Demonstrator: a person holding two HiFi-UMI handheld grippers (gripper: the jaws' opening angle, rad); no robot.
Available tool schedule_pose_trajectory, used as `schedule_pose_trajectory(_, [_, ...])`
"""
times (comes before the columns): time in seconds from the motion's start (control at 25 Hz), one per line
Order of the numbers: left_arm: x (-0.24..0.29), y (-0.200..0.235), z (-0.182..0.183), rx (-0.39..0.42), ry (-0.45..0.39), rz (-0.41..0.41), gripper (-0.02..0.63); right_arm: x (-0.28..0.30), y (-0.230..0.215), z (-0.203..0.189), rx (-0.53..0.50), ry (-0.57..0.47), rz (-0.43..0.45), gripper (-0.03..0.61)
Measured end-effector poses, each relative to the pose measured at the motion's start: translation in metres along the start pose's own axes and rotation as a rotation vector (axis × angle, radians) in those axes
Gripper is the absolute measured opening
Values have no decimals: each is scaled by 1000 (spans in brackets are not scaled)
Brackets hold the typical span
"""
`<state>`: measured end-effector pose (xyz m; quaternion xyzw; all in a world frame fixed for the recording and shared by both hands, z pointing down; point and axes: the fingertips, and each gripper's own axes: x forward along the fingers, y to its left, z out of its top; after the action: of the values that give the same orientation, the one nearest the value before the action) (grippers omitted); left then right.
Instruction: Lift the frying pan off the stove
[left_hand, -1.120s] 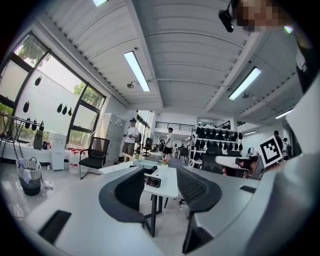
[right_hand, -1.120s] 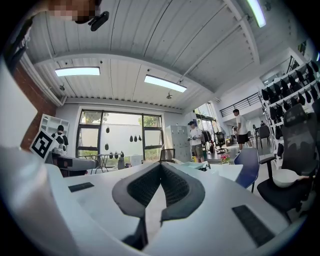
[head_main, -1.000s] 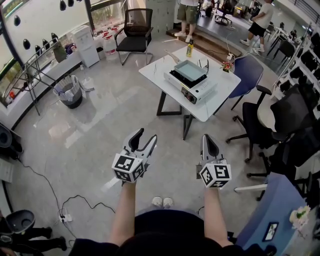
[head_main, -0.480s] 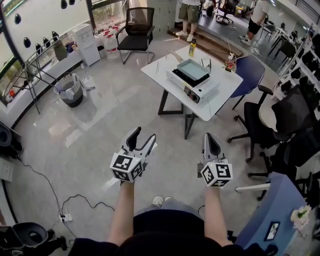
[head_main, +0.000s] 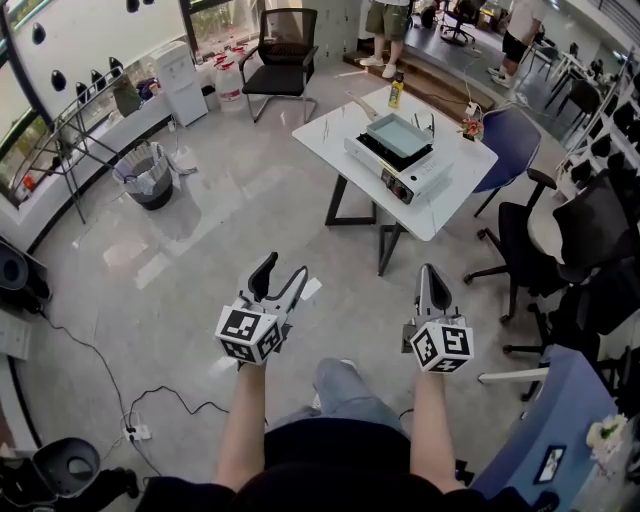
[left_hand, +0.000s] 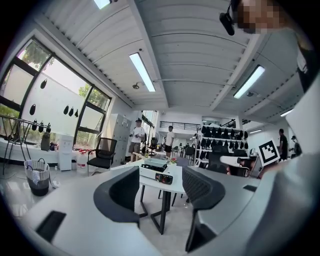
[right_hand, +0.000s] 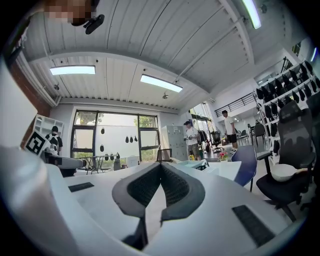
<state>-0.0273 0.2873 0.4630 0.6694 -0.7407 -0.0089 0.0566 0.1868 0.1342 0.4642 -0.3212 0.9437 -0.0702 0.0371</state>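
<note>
Table (head_main: 338, 132) nearer, left tongs (head_main: 284, 268) wider

Two grippers (head_main: 284, 268) (head_main: 430, 272), one table (head_main: 335, 125), one stove (head_main: 412, 176), one frying pan (head_main: 398, 135)

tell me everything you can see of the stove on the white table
The stove is a white, boxy tabletop burner, metal by the look, with a dark control panel on its long front side. It sits flat near the middle of the white table, turned askew to the table's edges. A shallow pale teal square pan rests on top of it. Nothing else touches it.
</note>
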Motion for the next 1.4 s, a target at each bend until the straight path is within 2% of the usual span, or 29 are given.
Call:
schedule_pose_trajectory(0.36, [42, 35, 2, -4, -3, 13, 265, 54, -16, 2, -2, -13, -1, 2])
schedule_pose_trajectory(0.68, [119, 87, 15, 3, -12, 2, 265, 144, -49, 18, -27, -56, -29, 2])
schedule_pose_trajectory(0.88, [206, 143, 18, 6, -3, -38, 270, 239, -85, 32, -92, -90, -79, 2])
schedule_pose_trajectory(1.0, [276, 179, 30, -5, 0, -65, 270, 308, -107, 40, -69, -99, -105, 2])
schedule_pose_trajectory(1.16, [367, 215, 55, 25, 10, -109, 272, 387, -134, 56, -47, -104, -134, 2])
schedule_pose_trajectory(1.4, [467, 244, 75, 24, 17, -169, 273, 461, -174, 73, -59, -97, -201, 2])
